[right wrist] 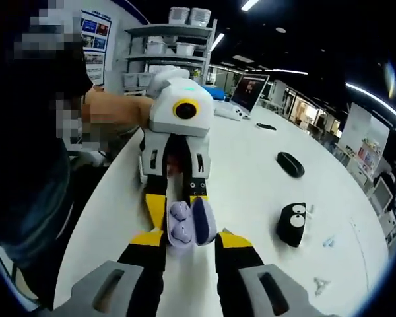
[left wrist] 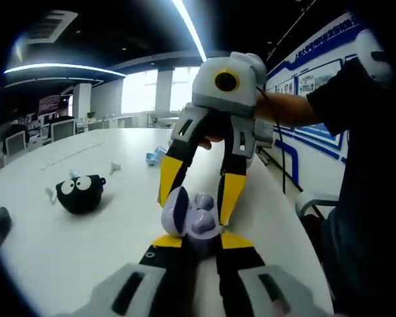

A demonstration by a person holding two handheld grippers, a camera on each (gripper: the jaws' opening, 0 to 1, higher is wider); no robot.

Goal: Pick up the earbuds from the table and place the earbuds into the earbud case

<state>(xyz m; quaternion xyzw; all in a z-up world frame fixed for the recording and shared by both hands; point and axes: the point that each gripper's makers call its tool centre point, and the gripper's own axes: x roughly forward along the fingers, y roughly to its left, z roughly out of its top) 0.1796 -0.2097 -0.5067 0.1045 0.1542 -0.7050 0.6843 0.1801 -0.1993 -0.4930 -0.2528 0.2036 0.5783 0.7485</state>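
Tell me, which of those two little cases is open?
The lilac case between the jaws, its lid flipped up; the black case with cartoon eyes looks shut.

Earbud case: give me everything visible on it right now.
The earbud case is a small, glossy lavender plastic clamshell, hinged open, lid raised beside the base. Pale rounded earbud shapes sit in the base wells. It is held between both grippers over the white table: the left gripper grips it, and the right gripper meets it from the opposite side, yellow-tipped jaws flanking it. Whether it rests on the table is unclear.
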